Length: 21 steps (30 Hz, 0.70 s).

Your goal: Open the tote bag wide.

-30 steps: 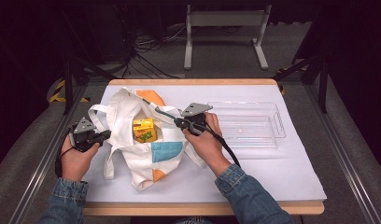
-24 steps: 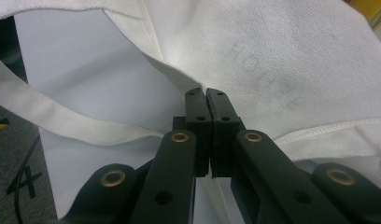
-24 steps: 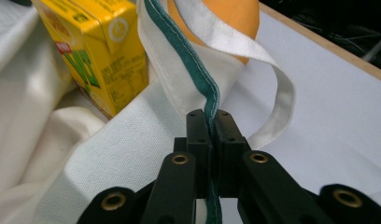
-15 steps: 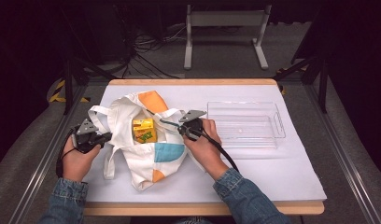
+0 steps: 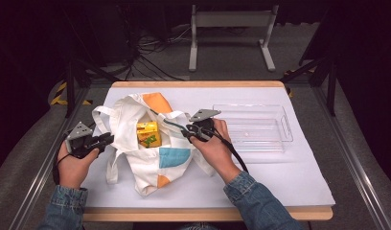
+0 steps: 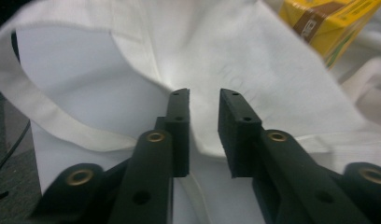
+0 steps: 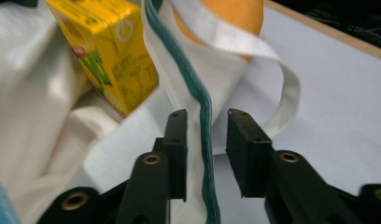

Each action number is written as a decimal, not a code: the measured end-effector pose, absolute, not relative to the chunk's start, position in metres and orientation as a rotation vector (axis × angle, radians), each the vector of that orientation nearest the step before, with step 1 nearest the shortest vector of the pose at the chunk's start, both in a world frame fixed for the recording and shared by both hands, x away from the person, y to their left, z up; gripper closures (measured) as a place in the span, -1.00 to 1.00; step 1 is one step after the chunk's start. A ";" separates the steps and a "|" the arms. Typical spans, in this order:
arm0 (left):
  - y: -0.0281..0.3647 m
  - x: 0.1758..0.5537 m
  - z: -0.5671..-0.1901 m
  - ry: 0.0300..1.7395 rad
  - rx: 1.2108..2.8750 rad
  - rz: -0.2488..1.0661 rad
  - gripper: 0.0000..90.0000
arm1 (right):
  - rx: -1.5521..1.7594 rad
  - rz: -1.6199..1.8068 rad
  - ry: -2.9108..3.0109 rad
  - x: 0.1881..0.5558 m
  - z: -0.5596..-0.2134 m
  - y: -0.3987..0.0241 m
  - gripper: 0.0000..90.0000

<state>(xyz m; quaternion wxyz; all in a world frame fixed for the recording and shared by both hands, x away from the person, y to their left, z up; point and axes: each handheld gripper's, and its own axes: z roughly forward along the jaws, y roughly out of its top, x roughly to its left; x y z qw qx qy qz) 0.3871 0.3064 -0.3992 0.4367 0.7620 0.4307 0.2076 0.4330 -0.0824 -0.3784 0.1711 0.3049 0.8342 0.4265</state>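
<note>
On the table [image 5: 289,177], each tool, left [image 5: 106,140] and right [image 5: 186,132], has just let go of the bag [image 5: 150,158], jaws slightly apart around its cloth, leaving the yellow box [image 5: 148,133] easy to reach.

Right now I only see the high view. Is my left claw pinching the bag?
Observer: No. The left claw has jaws that have just been opening. The bag cloth lies loose between them.
Operator: And my right claw?
Observer: The right claw has just been opening too. The bag's green-edged rim runs between its jaws, unpinched.
Operator: What's on top of the yellow box?
Observer: A white ring mark on its folded flap.
</note>
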 end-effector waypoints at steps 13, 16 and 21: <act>0.315 0.363 -0.384 1.060 1.822 0.561 0.31 | 0.649 1.443 2.339 0.454 -0.346 -0.042 0.28; 0.316 0.363 -0.386 1.061 1.823 0.563 0.32 | 0.634 1.440 2.350 0.462 -0.349 -0.032 0.38; 0.318 0.362 -0.385 1.057 1.821 0.562 0.33 | 0.676 1.356 2.351 0.476 -0.361 -0.027 0.83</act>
